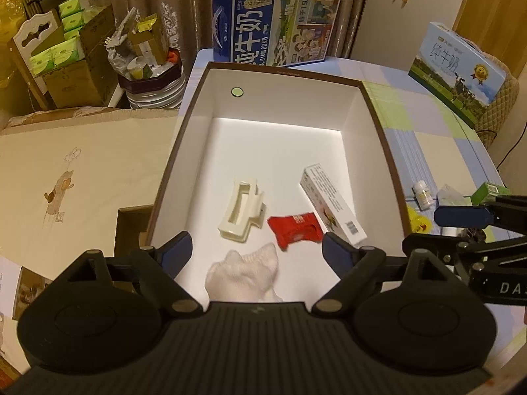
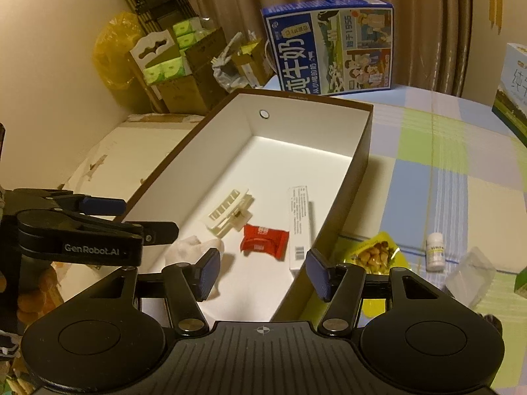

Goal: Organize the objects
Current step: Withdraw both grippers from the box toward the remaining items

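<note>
A brown box (image 1: 283, 70) with a white inside stands on the checked table cover. In it lie a cream hair claw (image 1: 242, 210), a red packet (image 1: 294, 230), a white carton (image 1: 332, 204) against the right wall and a white sock (image 1: 243, 271) at the near end. My left gripper (image 1: 257, 248) hangs open above the sock, with nothing between its fingers. My right gripper (image 2: 263, 271) is open over the box's near right wall (image 2: 329, 227), also holding nothing. To the right of the box lie a yellow snack packet (image 2: 374, 251), a small white bottle (image 2: 435, 251) and a clear plastic container (image 2: 471, 273).
A blue milk case (image 1: 276, 23) stands behind the box, and a pale milk case (image 1: 457, 69) at the far right. A green carton (image 1: 490, 192) sits at the right edge. Cardboard boxes and tissue packs (image 1: 66, 52) crowd the floor on the left. A cream bedsheet (image 1: 82, 171) lies beside the box.
</note>
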{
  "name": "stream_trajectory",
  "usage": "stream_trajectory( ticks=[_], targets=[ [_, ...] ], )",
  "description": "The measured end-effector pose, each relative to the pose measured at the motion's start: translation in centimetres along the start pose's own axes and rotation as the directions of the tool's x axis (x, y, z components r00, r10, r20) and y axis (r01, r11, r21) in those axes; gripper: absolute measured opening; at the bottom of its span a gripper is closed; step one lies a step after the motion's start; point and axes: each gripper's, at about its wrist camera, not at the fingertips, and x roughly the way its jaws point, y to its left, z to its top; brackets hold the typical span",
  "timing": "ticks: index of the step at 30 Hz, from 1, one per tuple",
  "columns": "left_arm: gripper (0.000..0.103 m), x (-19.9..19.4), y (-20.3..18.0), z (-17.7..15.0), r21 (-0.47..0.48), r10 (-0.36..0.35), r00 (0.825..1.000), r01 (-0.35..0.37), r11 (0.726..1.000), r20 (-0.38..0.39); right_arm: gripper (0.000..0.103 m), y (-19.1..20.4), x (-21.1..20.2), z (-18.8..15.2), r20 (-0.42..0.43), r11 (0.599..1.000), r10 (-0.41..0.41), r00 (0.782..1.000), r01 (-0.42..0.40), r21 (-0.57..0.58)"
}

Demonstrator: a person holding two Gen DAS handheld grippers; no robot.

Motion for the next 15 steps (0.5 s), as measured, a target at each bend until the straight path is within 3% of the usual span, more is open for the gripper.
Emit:
stream_trajectory(
  ticks=[15],
  targets=[
    [0.084, -3.4, -4.6, -3.8, -0.007, -0.009, 1.0, 0.009, 1.0, 0.022, 0.056, -1.6, -5.0, -3.5, 0.013, 1.0, 0.031, 0.999, -0.03, -0.004]
  ],
)
